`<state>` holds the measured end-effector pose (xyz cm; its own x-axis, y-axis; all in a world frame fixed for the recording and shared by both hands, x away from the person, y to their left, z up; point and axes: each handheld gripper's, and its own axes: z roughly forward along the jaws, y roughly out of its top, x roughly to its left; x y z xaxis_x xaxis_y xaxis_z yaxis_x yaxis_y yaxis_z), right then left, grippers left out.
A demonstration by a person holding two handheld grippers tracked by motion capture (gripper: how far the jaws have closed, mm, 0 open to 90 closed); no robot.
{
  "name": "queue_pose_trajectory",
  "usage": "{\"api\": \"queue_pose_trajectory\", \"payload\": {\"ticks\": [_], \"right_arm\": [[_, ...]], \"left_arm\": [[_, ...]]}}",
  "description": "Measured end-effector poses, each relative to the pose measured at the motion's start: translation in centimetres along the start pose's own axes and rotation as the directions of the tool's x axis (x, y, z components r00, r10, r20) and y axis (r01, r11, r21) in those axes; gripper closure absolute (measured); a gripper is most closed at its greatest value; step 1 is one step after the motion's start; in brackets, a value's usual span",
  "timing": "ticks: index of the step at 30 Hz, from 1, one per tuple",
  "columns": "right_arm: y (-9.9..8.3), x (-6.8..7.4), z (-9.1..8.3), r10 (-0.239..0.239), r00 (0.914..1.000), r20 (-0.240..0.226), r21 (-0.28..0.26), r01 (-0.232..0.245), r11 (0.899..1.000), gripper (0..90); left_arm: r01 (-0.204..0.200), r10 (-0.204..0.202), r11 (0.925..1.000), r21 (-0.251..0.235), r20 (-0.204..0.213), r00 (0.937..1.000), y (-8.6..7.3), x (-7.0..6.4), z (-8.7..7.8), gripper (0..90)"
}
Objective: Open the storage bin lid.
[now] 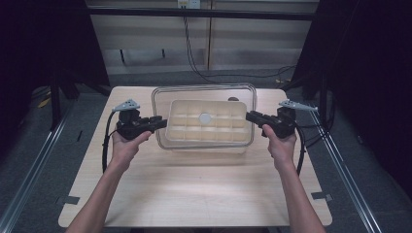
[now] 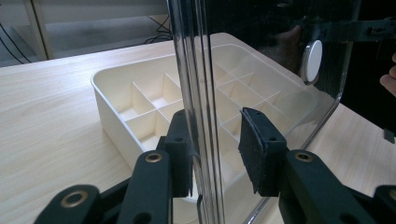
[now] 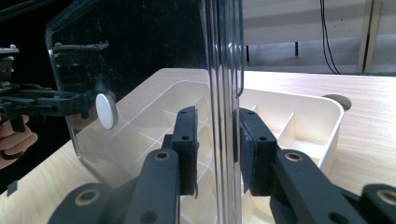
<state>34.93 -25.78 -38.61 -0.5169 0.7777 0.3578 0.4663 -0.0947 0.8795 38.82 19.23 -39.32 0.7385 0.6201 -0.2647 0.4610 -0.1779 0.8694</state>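
L gripper [image 1: 159,122]: your left hand [image 1: 125,145] holds it at 9 o'clock of the lid; jaws straddle the lid's rim, one pad touching, other w/ a gap; can't tell if it's clamped.
Lid [image 1: 204,92]: clear plastic, rounded corners, white round knob [image 1: 205,118] at centre; sits flat above the box, betw. both grippers.
Box [image 1: 206,127]: cream divided tray, empty cells, mid-table [image 1: 194,184], just under the lid.
R gripper [image 1: 252,116]: your right hand [image 1: 282,143] holds it at 3 o'clock of the lid; jaws closed on the rim, pads tight either side.
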Motion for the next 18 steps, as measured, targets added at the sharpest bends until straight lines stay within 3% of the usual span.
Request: {"api": "queue_pose_trajectory", "payload": {"ticks": [18], "right_arm": [[-0.49,0.63,-0.83,-0.012,0.9998,-0.015,-0.005,0.012,1.0,71.5]], "left_arm": [[-0.01,0.01,0.9999,0.004,-0.001,0.9999,-0.43,-0.84,-0.9,65.8]]}}
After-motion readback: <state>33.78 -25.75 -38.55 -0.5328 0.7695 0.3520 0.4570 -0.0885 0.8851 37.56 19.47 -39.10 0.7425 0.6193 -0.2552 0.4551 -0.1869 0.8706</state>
